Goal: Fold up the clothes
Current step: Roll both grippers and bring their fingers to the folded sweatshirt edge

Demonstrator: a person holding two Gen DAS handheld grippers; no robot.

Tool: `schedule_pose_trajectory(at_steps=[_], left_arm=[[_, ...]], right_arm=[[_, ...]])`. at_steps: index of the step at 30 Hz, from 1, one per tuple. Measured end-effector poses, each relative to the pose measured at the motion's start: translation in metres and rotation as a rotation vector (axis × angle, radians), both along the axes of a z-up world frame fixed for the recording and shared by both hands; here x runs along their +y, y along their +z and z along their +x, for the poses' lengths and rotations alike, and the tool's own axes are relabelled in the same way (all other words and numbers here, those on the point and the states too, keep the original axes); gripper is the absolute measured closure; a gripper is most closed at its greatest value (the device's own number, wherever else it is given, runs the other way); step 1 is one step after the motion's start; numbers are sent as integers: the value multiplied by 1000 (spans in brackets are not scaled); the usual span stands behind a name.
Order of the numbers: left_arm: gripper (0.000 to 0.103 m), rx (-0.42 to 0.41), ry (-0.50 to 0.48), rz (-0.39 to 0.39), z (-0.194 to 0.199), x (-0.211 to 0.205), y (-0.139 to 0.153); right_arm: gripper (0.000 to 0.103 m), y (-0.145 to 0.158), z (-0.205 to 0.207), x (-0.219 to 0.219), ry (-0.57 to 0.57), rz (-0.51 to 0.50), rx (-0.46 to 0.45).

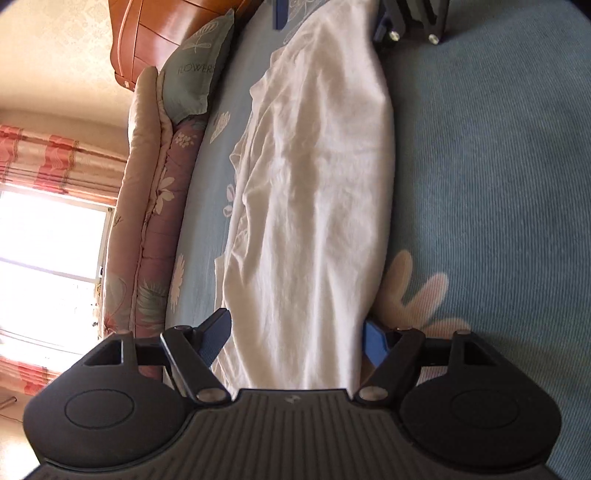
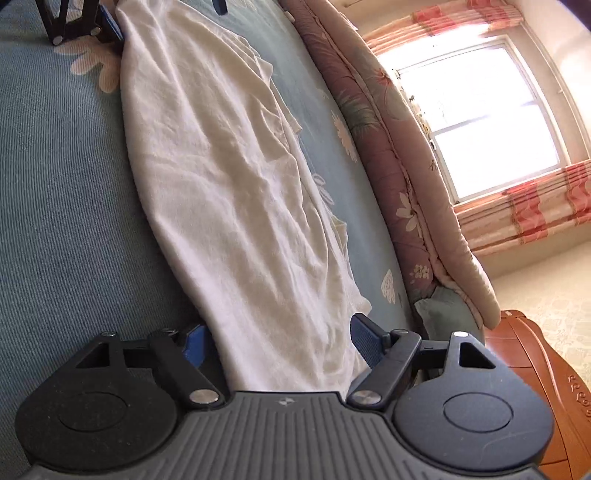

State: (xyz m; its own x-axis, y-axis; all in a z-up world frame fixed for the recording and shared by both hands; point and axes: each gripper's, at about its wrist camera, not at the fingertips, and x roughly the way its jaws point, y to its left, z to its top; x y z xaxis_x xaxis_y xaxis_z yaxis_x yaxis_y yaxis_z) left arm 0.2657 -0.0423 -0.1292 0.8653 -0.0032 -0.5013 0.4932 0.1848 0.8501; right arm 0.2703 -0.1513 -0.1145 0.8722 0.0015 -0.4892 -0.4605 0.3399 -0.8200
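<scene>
A white garment (image 1: 314,192) lies folded into a long strip on the blue bedsheet (image 1: 498,184), and it also shows in the right wrist view (image 2: 229,192). My left gripper (image 1: 299,336) is open, with its two blue fingers spread either side of one end of the strip. My right gripper (image 2: 280,339) is open the same way at the opposite end. Each gripper shows at the far end in the other's view: the right gripper (image 1: 410,22) and the left gripper (image 2: 77,22). The cloth runs between both jaws; neither is closed on it.
A rolled floral quilt (image 1: 147,229) lies along the far edge of the bed, with a green pillow (image 1: 195,74) and a wooden headboard (image 1: 166,33) beside it. A bright window (image 2: 480,122) with pink curtains is behind. The sheet has flower prints (image 1: 417,284).
</scene>
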Motion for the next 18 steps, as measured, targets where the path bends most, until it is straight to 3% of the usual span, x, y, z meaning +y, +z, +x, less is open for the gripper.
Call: schedule_pose_trajectory(at_steps=[7, 11, 14, 18], left_arm=[[28, -4, 4, -42, 25, -10, -1], [27, -4, 35, 12, 28, 18, -5], [27, 12, 92, -9, 35, 36, -3], [26, -12, 85, 12, 46, 23, -6]], right_arm=[[19, -1, 7, 11, 33, 14, -37], [17, -1, 5, -14, 2, -24, -39], [17, -5, 5, -35, -47, -63, -41], [17, -5, 9, -40, -80, -38, -45]])
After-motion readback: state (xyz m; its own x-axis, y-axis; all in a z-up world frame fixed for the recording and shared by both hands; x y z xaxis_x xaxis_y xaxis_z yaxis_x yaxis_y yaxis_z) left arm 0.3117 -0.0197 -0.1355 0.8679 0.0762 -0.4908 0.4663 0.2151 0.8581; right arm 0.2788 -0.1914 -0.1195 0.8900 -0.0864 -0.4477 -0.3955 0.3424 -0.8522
